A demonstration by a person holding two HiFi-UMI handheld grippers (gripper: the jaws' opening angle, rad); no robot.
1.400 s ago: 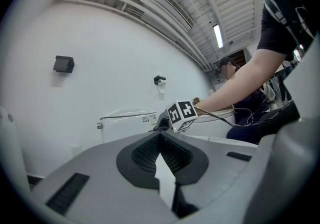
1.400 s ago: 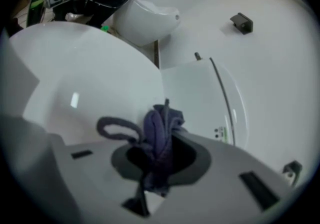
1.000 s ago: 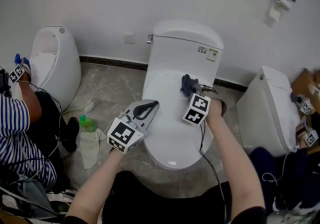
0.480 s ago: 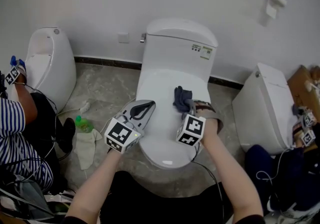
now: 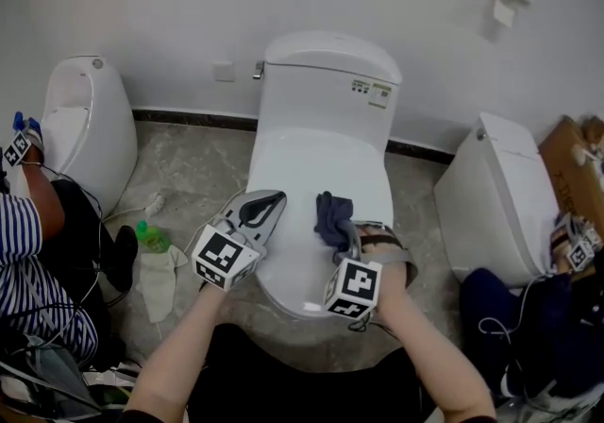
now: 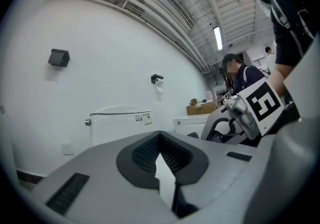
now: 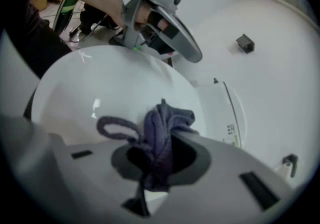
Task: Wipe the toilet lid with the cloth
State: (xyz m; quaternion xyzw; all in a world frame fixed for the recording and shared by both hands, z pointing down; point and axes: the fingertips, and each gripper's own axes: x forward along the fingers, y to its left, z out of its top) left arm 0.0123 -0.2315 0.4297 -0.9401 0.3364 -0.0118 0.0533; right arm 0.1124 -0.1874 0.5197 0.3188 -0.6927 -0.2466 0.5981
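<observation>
From where I stand, the whole job sits with the right gripper [image 5: 341,234]. Its fingers are clamped on a bunched dark blue cloth [image 5: 331,215], most of which spills out ahead of the tips, with one loop flopping to the side. That seems to be the point of the grip: the wad leads, so soft fabric rather than hard plastic meets the white toilet lid [image 5: 311,161]. The cloth lies on the closed lid, right of its middle and towards the front half, and it looks pressed down onto the surface, though I can't be sure how firmly. The forearm comes in low from the near side, which I take to suit strokes along the lid's length. The left gripper [image 5: 271,200] hangs over the lid's left front edge, apart from the cloth, with its fingers drawn together on nothing. I'd judge it is simply parked there, near but clear of the wiping path. The lid being down gives one broad, smooth face to work on. Behind it the tank [image 5: 326,81] stands against the wall. A green bottle [image 5: 150,236] and a pale rag [image 5: 160,277] lie on the floor to the left, well apart from the wiping.
</observation>
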